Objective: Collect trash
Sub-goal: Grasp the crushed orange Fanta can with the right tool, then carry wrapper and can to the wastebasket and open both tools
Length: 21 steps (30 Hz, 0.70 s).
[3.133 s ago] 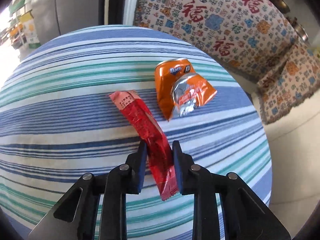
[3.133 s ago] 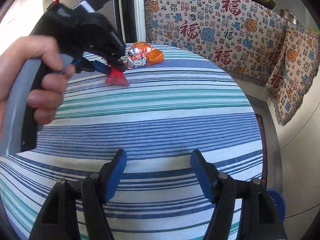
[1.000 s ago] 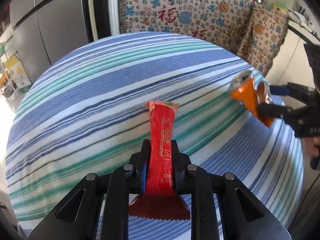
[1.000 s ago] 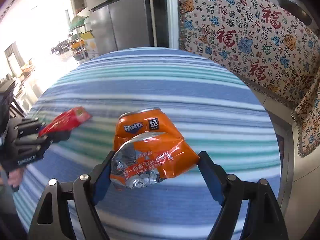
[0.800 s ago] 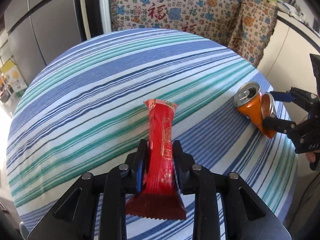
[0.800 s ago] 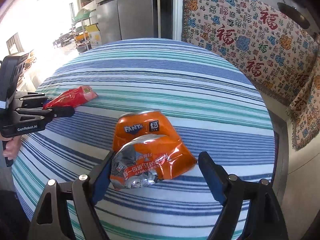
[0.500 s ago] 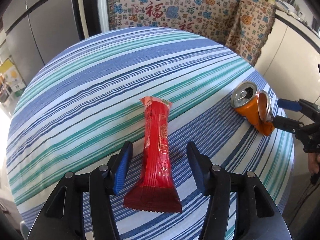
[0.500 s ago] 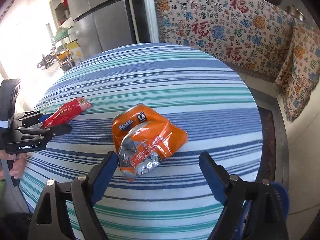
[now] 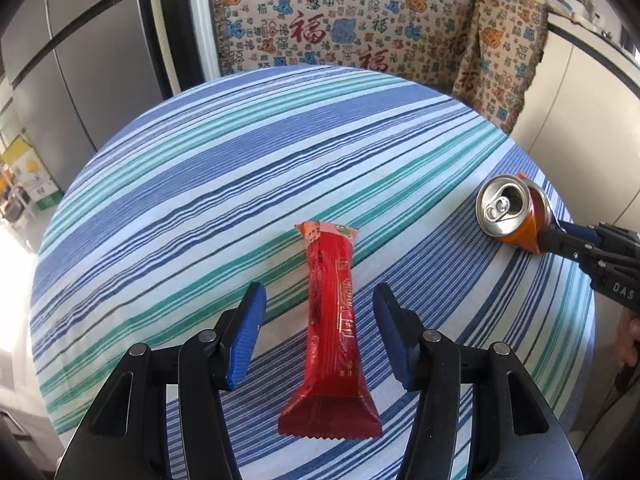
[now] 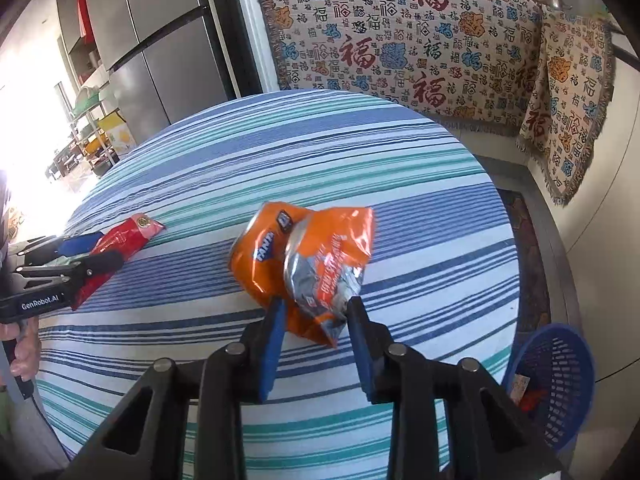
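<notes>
Left gripper [image 9: 318, 326]: jaws spread wide, holding nothing; red wrapper [image 9: 331, 320] flat on striped tablecloth [image 9: 200, 184] between fingers, untouched. Right gripper [image 10: 316, 344]: pads pinching near end of crushed orange can [image 10: 260, 256] with orange snack bag [image 10: 332, 264]. Blue basket [image 10: 554, 380] far right, beside table.

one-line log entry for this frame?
left gripper: open, straddling red wrapper | right gripper: shut on orange can and bag | blue basket: beside table

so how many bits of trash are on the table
3: a red wrapper between the open left gripper fingers; a crushed orange can and an orange packet at the right gripper.
</notes>
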Motion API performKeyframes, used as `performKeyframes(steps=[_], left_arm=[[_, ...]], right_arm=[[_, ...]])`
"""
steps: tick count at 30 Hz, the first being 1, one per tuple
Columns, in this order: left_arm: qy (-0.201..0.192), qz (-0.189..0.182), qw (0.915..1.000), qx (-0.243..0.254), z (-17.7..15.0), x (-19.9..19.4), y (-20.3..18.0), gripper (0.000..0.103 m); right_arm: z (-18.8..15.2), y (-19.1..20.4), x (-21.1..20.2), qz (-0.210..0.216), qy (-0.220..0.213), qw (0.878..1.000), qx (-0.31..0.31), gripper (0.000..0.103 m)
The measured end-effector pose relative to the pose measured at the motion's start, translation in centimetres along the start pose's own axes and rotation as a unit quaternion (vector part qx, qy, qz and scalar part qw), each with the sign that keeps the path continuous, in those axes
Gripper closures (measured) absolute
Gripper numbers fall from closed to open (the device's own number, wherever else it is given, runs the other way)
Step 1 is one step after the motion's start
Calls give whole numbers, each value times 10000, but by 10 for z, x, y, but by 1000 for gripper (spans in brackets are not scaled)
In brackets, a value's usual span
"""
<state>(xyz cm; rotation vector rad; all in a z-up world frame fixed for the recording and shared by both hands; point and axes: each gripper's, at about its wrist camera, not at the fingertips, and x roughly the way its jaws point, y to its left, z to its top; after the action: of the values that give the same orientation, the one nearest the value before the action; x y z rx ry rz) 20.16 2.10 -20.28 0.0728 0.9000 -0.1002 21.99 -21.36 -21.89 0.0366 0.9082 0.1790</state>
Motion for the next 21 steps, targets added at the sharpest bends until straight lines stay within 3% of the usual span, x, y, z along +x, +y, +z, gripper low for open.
performKeyframes(steps=[4,7,10,12,13,14,21], left_arm=[[135,-3,9999,69,3,8,-1,46],[266,32,9995,152,4,15,-3,46],[362,68,9992,153,5,21,-4,48],[358,28,9992,158,6,22,-6,59],[361,7,9992,182,8,22,-7,77],[358,-17,9992,202,8,22,-8,88],[144,-475,9987,-98,8,1,0,93]], right_arm=[[3,2,-1,-84,-46,9997,-222,72],[8,14,-4,-137,-140,9985,-507,62],[14,29,-2,-243,-218,9955,-891,60],[16,32,2,-388,-149,9943,-982,67],[18,29,4,-427,-101,9950,-897,83],[19,26,2,-432,-132,9958,-793,88],[21,11,-26,-130,-285,9983,-502,89]])
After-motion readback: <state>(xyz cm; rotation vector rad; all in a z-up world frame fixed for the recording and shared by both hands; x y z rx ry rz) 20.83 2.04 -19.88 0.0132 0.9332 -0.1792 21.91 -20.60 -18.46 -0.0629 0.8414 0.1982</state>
